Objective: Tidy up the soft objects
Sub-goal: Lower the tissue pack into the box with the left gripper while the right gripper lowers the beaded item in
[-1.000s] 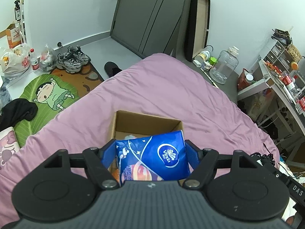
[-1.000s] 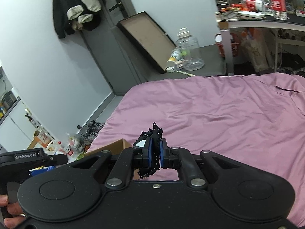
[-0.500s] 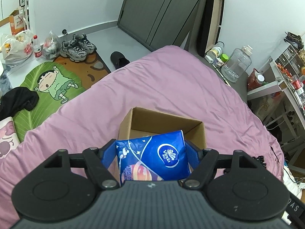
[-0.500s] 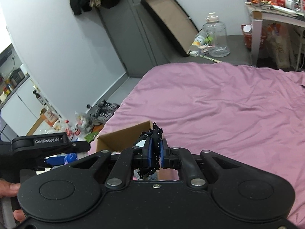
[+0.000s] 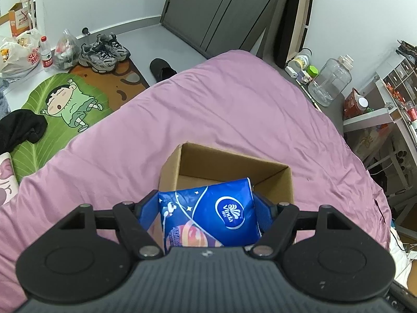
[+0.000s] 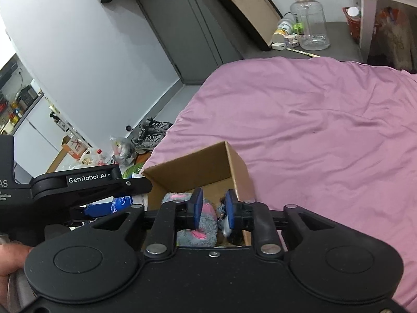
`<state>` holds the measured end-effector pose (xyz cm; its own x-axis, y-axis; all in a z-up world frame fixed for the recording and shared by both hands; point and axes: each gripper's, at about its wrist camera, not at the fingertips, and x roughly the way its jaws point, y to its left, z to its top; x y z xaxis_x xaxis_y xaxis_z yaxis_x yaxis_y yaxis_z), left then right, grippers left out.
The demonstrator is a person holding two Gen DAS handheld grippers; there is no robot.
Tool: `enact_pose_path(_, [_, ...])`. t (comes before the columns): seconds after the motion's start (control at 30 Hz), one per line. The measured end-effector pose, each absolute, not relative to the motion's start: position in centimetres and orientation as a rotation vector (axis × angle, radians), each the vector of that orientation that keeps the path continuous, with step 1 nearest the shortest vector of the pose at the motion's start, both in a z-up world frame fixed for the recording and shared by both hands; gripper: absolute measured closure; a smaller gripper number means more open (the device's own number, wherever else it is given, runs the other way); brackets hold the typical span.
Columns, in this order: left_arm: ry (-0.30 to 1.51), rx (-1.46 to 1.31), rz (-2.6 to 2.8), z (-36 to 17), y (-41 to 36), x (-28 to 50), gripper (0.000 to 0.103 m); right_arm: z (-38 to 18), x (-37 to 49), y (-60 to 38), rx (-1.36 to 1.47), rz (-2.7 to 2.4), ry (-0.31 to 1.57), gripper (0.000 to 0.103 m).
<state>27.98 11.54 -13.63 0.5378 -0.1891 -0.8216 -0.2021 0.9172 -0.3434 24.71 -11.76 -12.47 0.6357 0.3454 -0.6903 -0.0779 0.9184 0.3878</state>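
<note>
An open cardboard box (image 5: 224, 161) stands on the pink bed cover (image 5: 234, 104). My left gripper (image 5: 206, 200) is shut on a blue Vinda tissue pack (image 5: 208, 214), held just above the box's near side. In the right wrist view the same box (image 6: 192, 167) shows a grey and pink plush toy (image 6: 200, 224) lying inside. My right gripper (image 6: 212, 204) hangs over that toy with its jaws opening, and nothing is pressed between its blue pads. A corner of the tissue pack (image 6: 117, 203) shows at the left.
The bed cover (image 6: 312, 130) spreads wide to the right of the box. On the floor lie grey shoes (image 5: 104, 52), a green cartoon mat (image 5: 65, 99) and a black garment (image 5: 18, 130). A clear jug (image 5: 329, 78) and white shelves (image 5: 378, 114) stand at right.
The right jaws were shut on a small black item; now they stand apart and the item is gone from between them. Both grippers have come closer over the box.
</note>
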Motion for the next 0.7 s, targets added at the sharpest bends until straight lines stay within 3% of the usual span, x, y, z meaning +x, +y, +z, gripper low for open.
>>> enact_pose_path(0.7, [1.017, -0.378, -0.046, -14.1, 5.8, 32.6, 0.029, -14.0, 26.1, -15.8, 0.435, 0.197, 0.866, 0.076])
